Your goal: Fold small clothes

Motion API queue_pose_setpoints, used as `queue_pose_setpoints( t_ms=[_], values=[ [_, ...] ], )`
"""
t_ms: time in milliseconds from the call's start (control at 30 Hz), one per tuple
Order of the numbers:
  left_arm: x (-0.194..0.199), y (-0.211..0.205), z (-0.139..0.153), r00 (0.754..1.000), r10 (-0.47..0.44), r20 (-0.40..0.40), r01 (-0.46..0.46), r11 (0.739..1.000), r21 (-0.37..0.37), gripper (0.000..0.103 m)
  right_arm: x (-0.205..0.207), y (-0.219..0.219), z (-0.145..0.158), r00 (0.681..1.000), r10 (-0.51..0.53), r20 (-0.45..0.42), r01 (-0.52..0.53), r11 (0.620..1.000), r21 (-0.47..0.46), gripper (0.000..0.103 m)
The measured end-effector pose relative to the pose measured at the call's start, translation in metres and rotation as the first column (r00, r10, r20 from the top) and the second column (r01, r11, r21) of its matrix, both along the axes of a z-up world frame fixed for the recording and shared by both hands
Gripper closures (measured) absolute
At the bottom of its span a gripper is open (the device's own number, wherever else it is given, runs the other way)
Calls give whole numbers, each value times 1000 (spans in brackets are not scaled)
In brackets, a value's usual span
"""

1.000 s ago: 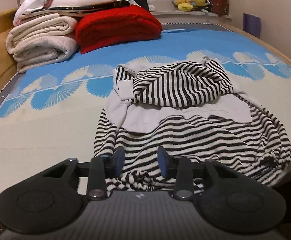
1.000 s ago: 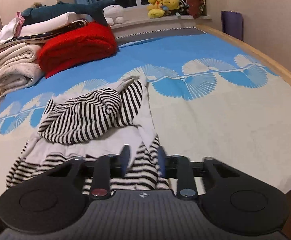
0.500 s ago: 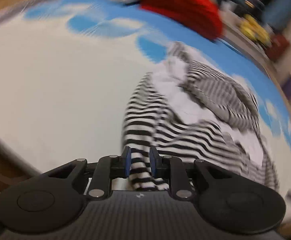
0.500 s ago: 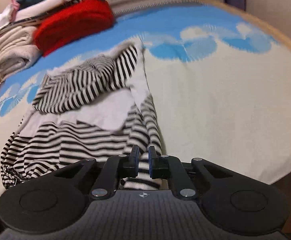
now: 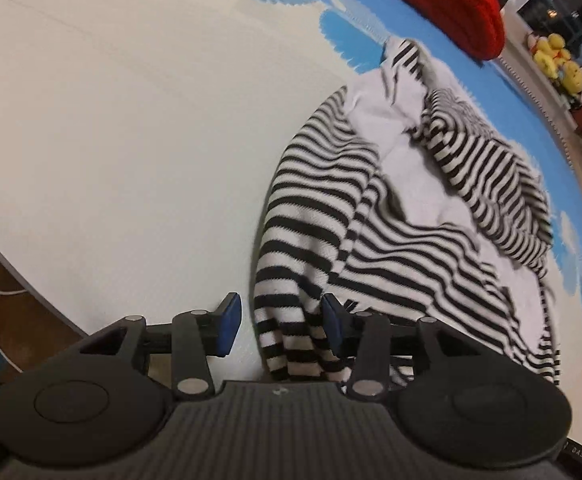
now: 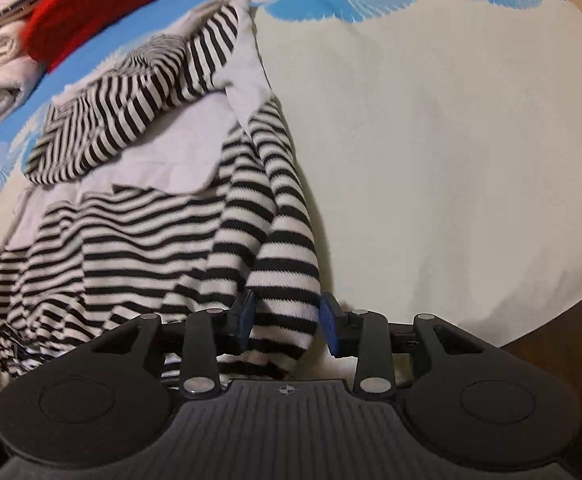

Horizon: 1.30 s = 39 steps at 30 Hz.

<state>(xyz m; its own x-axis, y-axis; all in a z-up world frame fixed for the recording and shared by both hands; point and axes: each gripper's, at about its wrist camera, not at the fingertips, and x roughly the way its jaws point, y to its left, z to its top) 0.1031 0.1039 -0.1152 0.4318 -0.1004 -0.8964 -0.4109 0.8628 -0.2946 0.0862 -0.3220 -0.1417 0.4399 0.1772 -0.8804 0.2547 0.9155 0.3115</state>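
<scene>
The left gripper (image 5: 278, 326) now stands with its blue-padded jaws spread, a bunched corner of the black-and-white striped knit garment with a pale lining (image 5: 375, 216) lying loose between them; half a second ago those jaws were pinched narrowly on that cloth. The right gripper (image 6: 287, 322) has done the same: its jaws were nearly together on the other near corner and are now parted, the striped fold (image 6: 287, 280) sagging between the pads without being clamped. So both corners have just been let go, which suggests the drag or straightening along the near edge is finished and the garment is being left to settle. It lies crumpled on the cream bedspread with blue fan-shaped prints (image 6: 431, 128), its hem toward the grippers. Beyond it sits a folded red knitted blanket (image 5: 443, 4), and yellow plush toys (image 5: 557, 62) sit on a ledge.
</scene>
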Motion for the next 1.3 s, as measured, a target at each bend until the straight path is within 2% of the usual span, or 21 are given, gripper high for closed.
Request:
queue_pose_setpoints(
  t_ms=[200, 233, 267, 300, 333, 367, 433, 567, 700, 833, 933, 1000, 1133, 1200, 1300],
  values=[
    [-2, -11, -11, 999, -41, -31, 43, 998, 42, 54, -1, 6, -9, 999, 25, -24, -25, 1000, -14, 66],
    [-3, -11, -11, 998, -49, -31, 51, 997, 52, 54, -2, 7, -10, 999, 33, -24, -33, 999, -15, 69],
    [-3, -13, -12, 998, -59, -31, 60, 996, 60, 56, -3, 8, -9, 999, 42, -20, -42, 999, -12, 80],
    [-3, -15, -12, 997, -68, -30, 70, 995, 67, 60, -3, 9, -9, 998, 57, -15, -57, 998, -3, 86],
    [-4, -18, -12, 996, -85, -27, 87, 994, 64, 79, -4, 11, -8, 997, 71, -7, -71, 997, 0, 94],
    [-4, -20, -12, 995, -102, -19, 103, 994, 47, 93, -5, 12, -6, 997, 81, 2, -81, 997, -8, 95],
    [-7, -27, -3, 991, -135, 7, 134, 989, 63, 96, -7, 11, -1, 996, 81, 26, -81, 997, -14, 98],
    [-19, -35, 18, 981, -181, 72, 177, 982, 67, 97, -15, -8, 25, 990, -15, 142, 10, 999, 39, 98],
    [-25, -44, 50, 955, -259, 141, 245, 963, 108, 98, -28, -24, 57, 970, -73, 231, 58, 996, 72, 99],
    [-30, -47, 93, 926, -299, 232, 281, 954, 109, 98, -43, -36, 98, 941, -74, 330, 44, 994, 96, 99],
    [-48, -42, 136, 891, -318, 323, 300, 948, 107, 98, -58, -48, 129, 920, -69, 385, 21, 992, 127, 99],
    [-66, -33, 164, 881, -311, 357, 302, 950, 82, 98, -75, -55, 152, 907, -48, 419, -13, 990, 140, 99],
    [-101, -23, 207, 839, -302, 453, 322, 946, 35, 98, -129, -63, 207, 843, -8, 538, -89, 984, 154, 99],
    [-99, -22, 207, 840, -292, 456, 324, 946, 10, 98, -144, -68, 221, 821, -13, 570, -95, 983, 158, 99],
    [-79, -30, 191, 864, -292, 409, 317, 948, 6, 98, -131, -73, 213, 840, -36, 541, -61, 985, 161, 99]
  ],
)
